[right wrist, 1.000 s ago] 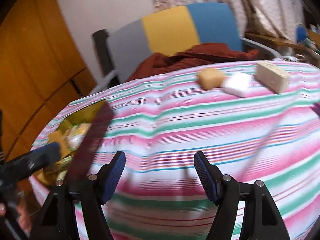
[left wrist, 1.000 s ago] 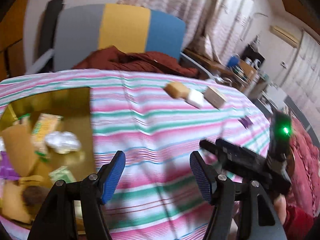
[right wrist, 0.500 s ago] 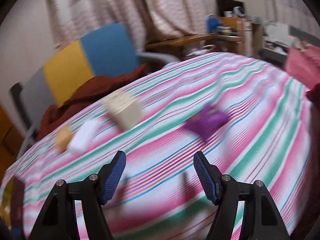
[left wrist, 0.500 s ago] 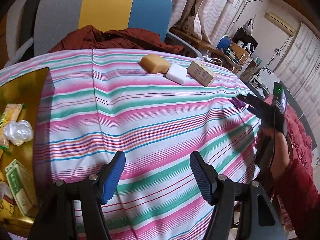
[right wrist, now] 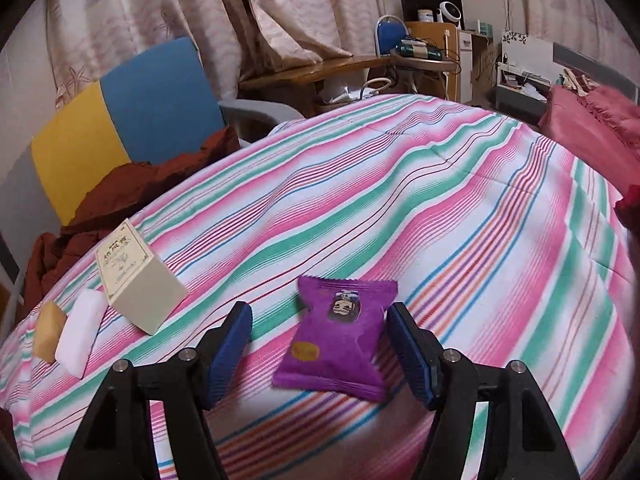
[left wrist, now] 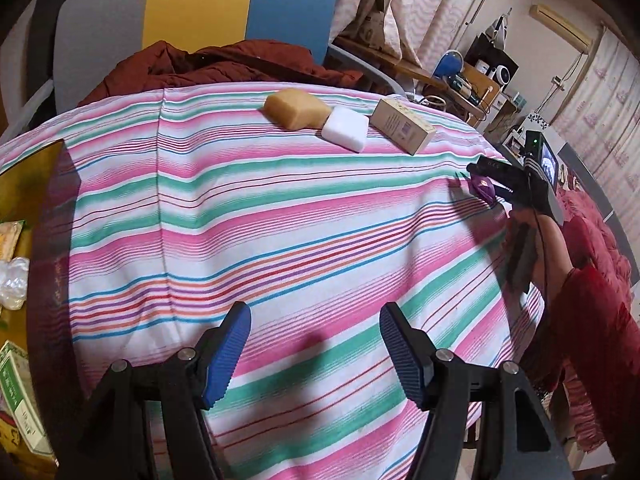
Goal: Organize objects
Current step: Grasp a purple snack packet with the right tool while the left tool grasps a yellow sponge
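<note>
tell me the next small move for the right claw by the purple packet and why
Probably keep closing the right claw on the purple snack packet. The packet lies flat on the striped tablecloth between the two blue pads; the jaws have just been closing, yet a gap shows on the left side, so it is not gripped. Once pinched, it could be lifted.

A snack packet [right wrist: 340, 336] lies on the tabletop [right wrist: 440, 208] between the right gripper [right wrist: 318, 340] fingers. To its left a carton [right wrist: 136, 280], an eraser-like block [right wrist: 80, 332] and a sponge [right wrist: 48, 336] sit in a row (touching or nearly so); a chair [right wrist: 132, 120] stands behind.
</note>
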### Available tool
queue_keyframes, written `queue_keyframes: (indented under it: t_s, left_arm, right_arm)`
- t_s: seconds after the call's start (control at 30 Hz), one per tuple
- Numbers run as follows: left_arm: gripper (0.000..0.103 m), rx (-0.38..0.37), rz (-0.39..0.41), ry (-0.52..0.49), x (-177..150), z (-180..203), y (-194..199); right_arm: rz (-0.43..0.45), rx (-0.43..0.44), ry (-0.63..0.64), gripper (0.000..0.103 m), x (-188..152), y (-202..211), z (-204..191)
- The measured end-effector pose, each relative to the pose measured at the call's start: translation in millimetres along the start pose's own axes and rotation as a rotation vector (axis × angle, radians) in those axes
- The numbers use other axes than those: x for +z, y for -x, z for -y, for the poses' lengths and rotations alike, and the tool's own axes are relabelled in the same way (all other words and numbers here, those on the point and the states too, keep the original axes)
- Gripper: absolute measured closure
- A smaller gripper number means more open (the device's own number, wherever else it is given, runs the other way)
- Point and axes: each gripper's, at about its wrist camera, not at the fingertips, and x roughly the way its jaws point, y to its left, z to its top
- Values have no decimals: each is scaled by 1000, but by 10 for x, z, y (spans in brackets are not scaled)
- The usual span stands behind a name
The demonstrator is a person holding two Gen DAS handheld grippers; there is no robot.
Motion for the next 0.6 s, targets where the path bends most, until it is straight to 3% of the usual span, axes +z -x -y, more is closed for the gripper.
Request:
queue_keyframes:
  t_s: [0.07, 0.17, 0.4, 0.6]
  left_arm:
    - [35, -5, -3, 1, 56, 15, -42]
    - [35, -4, -2, -7, 168, 49, -120]
    - [34, 9, -16, 48, 639, 1, -463]
    - [26, 61, 2, 92, 1267, 8, -789]
  right_arm:
    - [-24, 4, 0, 54, -37, -46, 8]
    - [-19, 7, -6, 61, -66, -46, 29]
    - [-4, 58, 103, 62, -213, 24, -188]
    - [1, 33, 178, 62, -253, -41, -301]
